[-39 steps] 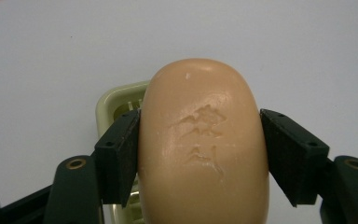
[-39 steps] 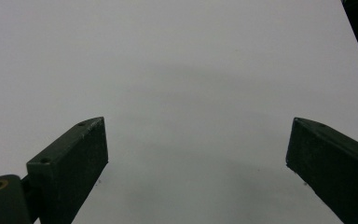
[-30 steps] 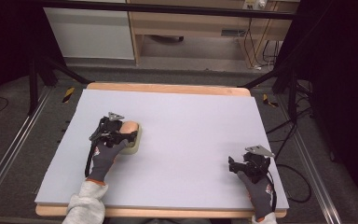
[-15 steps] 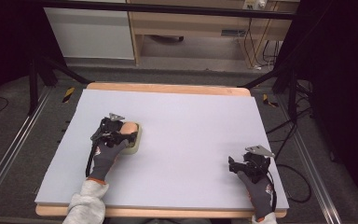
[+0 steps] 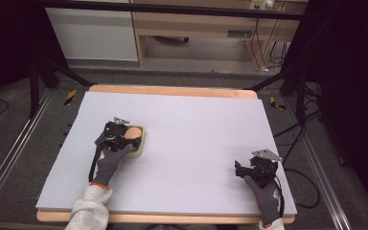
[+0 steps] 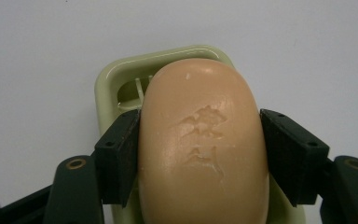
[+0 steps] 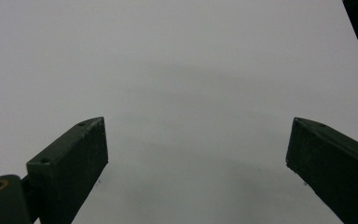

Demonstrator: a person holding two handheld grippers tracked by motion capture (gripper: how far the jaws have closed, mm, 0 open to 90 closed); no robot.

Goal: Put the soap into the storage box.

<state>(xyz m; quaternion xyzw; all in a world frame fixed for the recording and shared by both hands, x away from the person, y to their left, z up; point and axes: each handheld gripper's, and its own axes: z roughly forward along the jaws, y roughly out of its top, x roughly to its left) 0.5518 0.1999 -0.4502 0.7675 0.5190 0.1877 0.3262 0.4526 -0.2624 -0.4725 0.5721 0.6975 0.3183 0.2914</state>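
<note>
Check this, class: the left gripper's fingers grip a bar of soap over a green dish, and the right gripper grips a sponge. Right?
Not quite. The right gripper is open over the bare table, as the right gripper view shows. The left gripper does grip the soap over the green dish.

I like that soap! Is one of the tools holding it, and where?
Yes. The left tool pinches the peach soap bar by its two long sides, over the green soap dish. The right tool holds nothing.

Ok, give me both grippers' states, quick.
Left gripper: shut on the soap bar, which sits in the green soap dish.
Right gripper: open, nothing between its jaws, over the table.
</note>
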